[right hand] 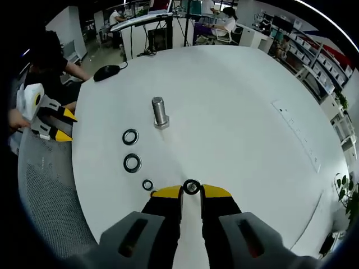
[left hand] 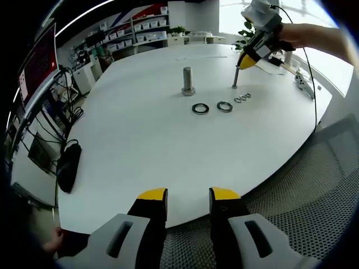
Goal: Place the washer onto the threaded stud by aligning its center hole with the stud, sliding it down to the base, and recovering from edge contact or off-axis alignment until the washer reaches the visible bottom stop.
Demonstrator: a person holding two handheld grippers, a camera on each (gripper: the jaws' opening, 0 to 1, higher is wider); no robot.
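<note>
I see my right tool (right hand: 191,192) pinched on a small washer (right hand: 191,186) at its yellow tips; the ring stands roughly on edge between them, its hole facing my camera, low over the white worktop (right hand: 241,112). In the left gripper view that same tool (left hand: 238,68) shows far across the worktop, tips pointing down. The threaded stud (right hand: 160,112) stands upright on its wide base — long axis vertical — well ahead of the held washer. Three more rings lie flat to the left of the tool: two large ones (right hand: 130,137) (right hand: 132,163) and a small one (right hand: 147,185). My left tool (left hand: 188,196) hangs over the near worktop edge, jaws apart with nothing between them.
</note>
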